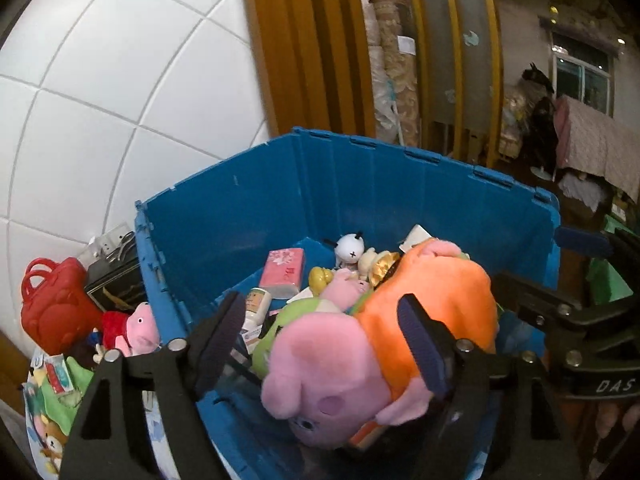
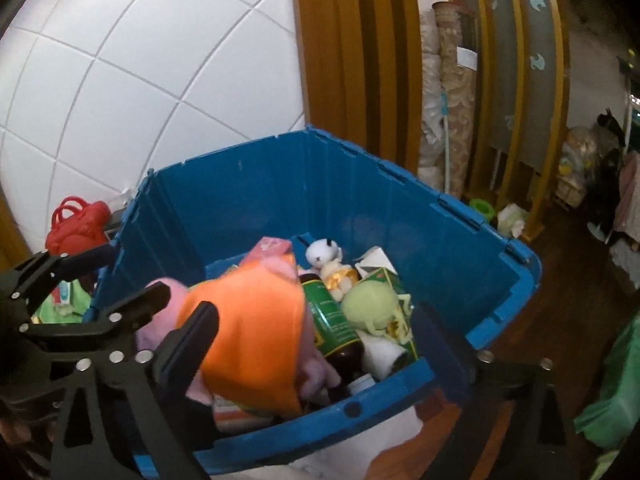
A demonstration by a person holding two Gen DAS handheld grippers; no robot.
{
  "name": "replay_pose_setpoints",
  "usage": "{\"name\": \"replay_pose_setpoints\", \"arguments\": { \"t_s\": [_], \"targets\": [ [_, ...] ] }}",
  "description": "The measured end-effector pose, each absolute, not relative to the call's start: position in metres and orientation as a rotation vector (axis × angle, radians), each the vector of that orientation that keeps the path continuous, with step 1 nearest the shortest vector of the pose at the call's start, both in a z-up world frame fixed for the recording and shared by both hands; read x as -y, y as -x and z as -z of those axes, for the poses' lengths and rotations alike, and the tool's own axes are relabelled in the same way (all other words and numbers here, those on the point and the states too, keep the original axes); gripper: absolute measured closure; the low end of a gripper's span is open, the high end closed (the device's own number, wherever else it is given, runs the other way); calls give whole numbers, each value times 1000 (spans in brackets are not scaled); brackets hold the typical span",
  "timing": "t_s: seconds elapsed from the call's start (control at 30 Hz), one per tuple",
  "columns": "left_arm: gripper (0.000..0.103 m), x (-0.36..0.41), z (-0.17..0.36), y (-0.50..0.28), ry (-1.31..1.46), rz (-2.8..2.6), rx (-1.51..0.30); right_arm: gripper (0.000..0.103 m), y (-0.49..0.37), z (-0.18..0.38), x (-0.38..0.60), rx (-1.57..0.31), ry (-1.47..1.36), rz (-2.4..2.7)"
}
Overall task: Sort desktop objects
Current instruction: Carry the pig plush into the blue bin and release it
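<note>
Orange-dressed pig plush point(image 1: 384, 340): lies on top of the pile inside the blue crate point(image 1: 224, 216), at the near side, head toward the near rim.
Long axis: runs from near-left to far-right in the left wrist view.
Left gripper point(image 1: 316, 344): fingers point(image 1: 218, 336) spread, either side of the plush; contact at the right pad cannot be told.
Right gripper point(image 2: 316, 344): fingers point(image 2: 192, 344) released, at full spread; plush just beside the left finger, not clamped.
Nearer hand: left.
Small pig plush point(image 1: 136, 330): outside the crate, left, on the desk.
</note>
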State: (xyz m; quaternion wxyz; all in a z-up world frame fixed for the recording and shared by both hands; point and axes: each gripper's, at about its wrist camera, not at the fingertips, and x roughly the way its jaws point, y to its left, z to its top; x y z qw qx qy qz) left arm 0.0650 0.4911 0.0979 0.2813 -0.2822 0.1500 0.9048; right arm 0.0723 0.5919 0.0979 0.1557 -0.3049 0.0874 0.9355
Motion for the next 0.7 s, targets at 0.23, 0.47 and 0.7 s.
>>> {"name": "replay_pose_setpoints", "arguments": {
  "t_s": [0.23, 0.47, 0.7],
  "targets": [
    [23, -464, -107, -73, 730, -2487, -334, 0, -70, -106, -587, -245, 853, -2715],
    [23, -412, -115, -78, 729, -2591, -236, 0, -67, -120, -546, -192, 826, -2831],
    [23, -331, -111, -75, 759, -2753, -127, 0, -48, -124, -490, -167, 832, -2972]
  ]
}}
